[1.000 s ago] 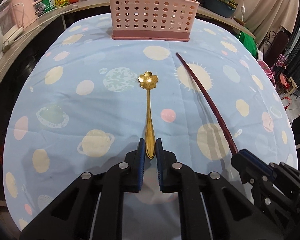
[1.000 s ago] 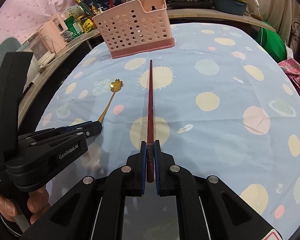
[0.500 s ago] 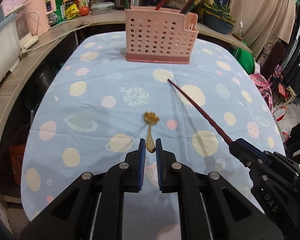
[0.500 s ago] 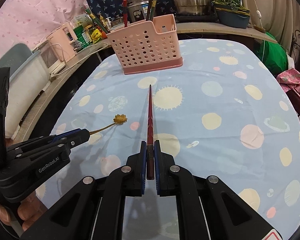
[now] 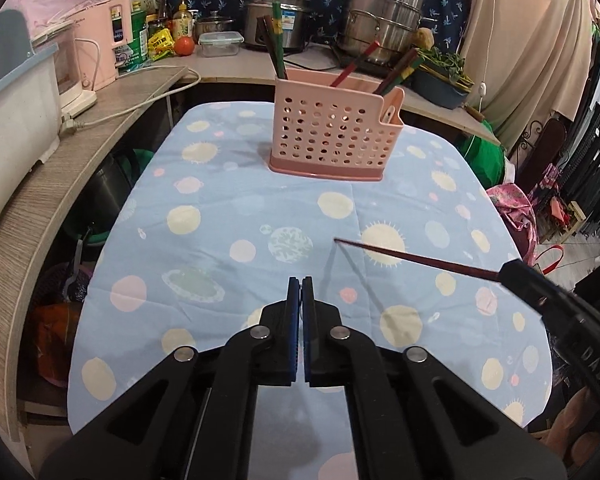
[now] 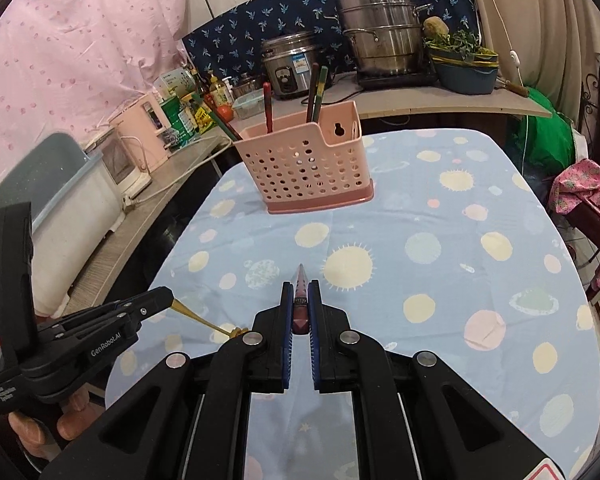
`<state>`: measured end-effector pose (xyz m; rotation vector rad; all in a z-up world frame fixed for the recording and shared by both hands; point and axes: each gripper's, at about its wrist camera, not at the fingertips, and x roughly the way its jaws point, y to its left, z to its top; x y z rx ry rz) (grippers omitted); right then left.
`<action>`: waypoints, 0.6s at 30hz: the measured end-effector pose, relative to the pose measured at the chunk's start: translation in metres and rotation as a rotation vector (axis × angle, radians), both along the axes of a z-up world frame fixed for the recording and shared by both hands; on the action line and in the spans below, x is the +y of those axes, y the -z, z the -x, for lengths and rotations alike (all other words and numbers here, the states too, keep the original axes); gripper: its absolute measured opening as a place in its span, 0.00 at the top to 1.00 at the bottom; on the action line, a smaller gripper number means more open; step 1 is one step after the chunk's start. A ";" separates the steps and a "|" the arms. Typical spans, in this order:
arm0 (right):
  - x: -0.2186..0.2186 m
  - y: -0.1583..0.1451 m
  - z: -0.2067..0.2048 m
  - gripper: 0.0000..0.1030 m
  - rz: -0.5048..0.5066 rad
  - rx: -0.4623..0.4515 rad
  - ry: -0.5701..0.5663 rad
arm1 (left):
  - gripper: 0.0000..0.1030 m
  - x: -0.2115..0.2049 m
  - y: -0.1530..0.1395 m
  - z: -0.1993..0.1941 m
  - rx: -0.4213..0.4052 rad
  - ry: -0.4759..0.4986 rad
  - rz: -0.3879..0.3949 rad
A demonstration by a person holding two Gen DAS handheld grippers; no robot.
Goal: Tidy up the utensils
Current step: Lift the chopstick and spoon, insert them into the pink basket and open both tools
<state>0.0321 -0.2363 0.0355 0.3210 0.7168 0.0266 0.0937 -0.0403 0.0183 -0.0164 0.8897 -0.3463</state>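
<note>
Nearest, the right hand-held gripper [image 6: 300, 308] is clamped on a dark red chopstick [image 6: 301, 285], which points forward, clear of the desk [image 6: 500, 208]. The left hand-held gripper [image 6: 168, 298] is shut tight on the handle of a gold spoon [image 6: 204, 320]; the right wrist view shows the spoon hanging from its tip, though the left wrist view shows nothing past the closed pads. No loose utensil is visible on the spotted cloth. Farther back stands the pink basket [image 6: 308, 168], upright near the far edge of the desk and already holding several chopsticks. Assessment: pick-up is complete for both items — carrying to the basket and dropping each in remains. The basket is well apart from both utensils.
</note>
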 end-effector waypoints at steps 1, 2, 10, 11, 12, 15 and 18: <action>-0.003 -0.006 -0.002 0.93 -0.008 -0.010 0.004 | 0.99 0.001 -0.003 -0.001 -0.003 0.000 0.003; -0.005 -0.010 -0.003 0.93 -0.015 -0.019 0.007 | 0.99 0.001 -0.007 -0.002 -0.010 0.000 0.002; -0.020 -0.053 -0.021 0.93 -0.023 -0.119 0.017 | 0.99 -0.001 -0.052 -0.017 -0.092 0.016 0.013; -0.021 -0.058 -0.024 0.93 -0.018 -0.132 0.019 | 0.99 -0.001 -0.059 -0.021 -0.105 0.017 0.020; -0.022 -0.065 -0.028 0.93 -0.016 -0.148 0.021 | 0.99 -0.002 -0.064 -0.024 -0.114 0.016 0.024; -0.029 -0.084 -0.041 0.93 -0.021 -0.197 0.024 | 0.99 -0.003 -0.087 -0.041 -0.154 0.011 0.036; -0.033 -0.106 -0.056 0.93 -0.001 -0.258 0.042 | 0.99 -0.007 -0.110 -0.058 -0.212 0.003 0.035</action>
